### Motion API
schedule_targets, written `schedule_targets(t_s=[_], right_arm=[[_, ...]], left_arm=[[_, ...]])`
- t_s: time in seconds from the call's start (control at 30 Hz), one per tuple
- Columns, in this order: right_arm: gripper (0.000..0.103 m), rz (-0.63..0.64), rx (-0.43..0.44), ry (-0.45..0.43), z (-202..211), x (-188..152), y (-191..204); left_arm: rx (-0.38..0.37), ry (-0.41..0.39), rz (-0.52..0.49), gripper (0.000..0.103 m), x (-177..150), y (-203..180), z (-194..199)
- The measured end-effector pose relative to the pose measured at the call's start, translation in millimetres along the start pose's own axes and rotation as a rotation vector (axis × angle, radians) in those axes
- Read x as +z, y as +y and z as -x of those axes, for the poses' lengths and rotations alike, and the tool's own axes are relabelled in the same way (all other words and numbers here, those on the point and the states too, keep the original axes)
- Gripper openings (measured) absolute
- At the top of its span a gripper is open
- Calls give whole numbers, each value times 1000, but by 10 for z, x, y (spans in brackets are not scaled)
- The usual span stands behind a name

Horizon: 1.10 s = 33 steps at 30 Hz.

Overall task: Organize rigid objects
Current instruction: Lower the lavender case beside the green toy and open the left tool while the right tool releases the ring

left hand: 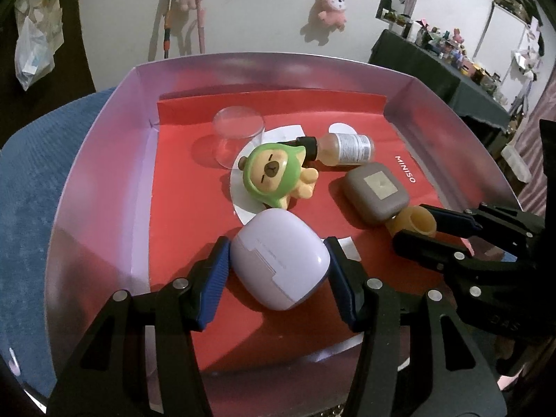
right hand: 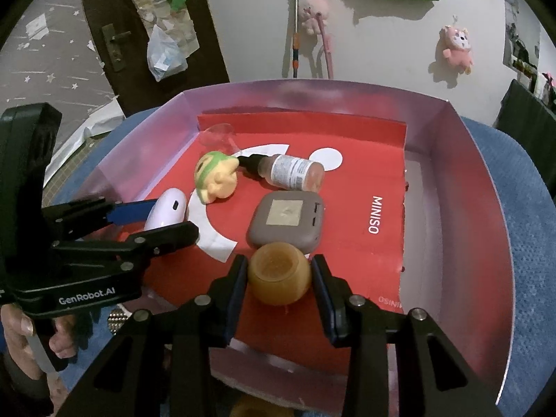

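Note:
My left gripper (left hand: pixel 277 247) is shut on a lilac earbud case (left hand: pixel 278 271), its blue pads (left hand: pixel 215 271) pressed on both sides, low over the near part of the red liner (left hand: pixel 173 191). My right gripper (right hand: pixel 279 264) is shut on a small amber pot (right hand: pixel 279 279), mouth facing the camera, just in front of a grey-brown square case (right hand: pixel 286 224). In the left wrist view the pot (left hand: pixel 417 220) shows at the right beside that case (left hand: pixel 375 193). The right wrist view has the left gripper (right hand: pixel 173 217) and lilac case (right hand: pixel 165 208) at the left.
A lilac-walled box (left hand: pixel 104 160) with a red MINISO liner rests on a blue cloth (left hand: pixel 31 173). In it lie a green-hooded figurine (left hand: pixel 274 173), a small bottle (left hand: pixel 344 149) on its side and a clear plastic cup (left hand: pixel 236 132). A hand (right hand: pixel 24 333) grips the left handle.

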State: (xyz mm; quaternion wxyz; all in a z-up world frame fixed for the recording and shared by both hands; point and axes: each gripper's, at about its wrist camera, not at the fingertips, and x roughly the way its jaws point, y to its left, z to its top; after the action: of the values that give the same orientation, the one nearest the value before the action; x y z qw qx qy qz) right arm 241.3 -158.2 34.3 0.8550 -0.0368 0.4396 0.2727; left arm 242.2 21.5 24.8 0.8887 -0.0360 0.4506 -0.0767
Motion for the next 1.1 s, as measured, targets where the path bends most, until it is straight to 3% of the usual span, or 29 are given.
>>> schedule_targets(t_s=[0.5, 1.03, 1.1], right_arm=[[40, -18, -39, -3, -142, 119, -17], [41, -47, -8, -11, -126, 114, -78], [41, -48, -5, -14, -122, 115, -81]], left_arm=[[-1, 0, 10, 52, 55, 51, -15], [7, 6, 15, 53, 44, 46, 6], [16, 6, 16, 61, 41, 41, 11]])
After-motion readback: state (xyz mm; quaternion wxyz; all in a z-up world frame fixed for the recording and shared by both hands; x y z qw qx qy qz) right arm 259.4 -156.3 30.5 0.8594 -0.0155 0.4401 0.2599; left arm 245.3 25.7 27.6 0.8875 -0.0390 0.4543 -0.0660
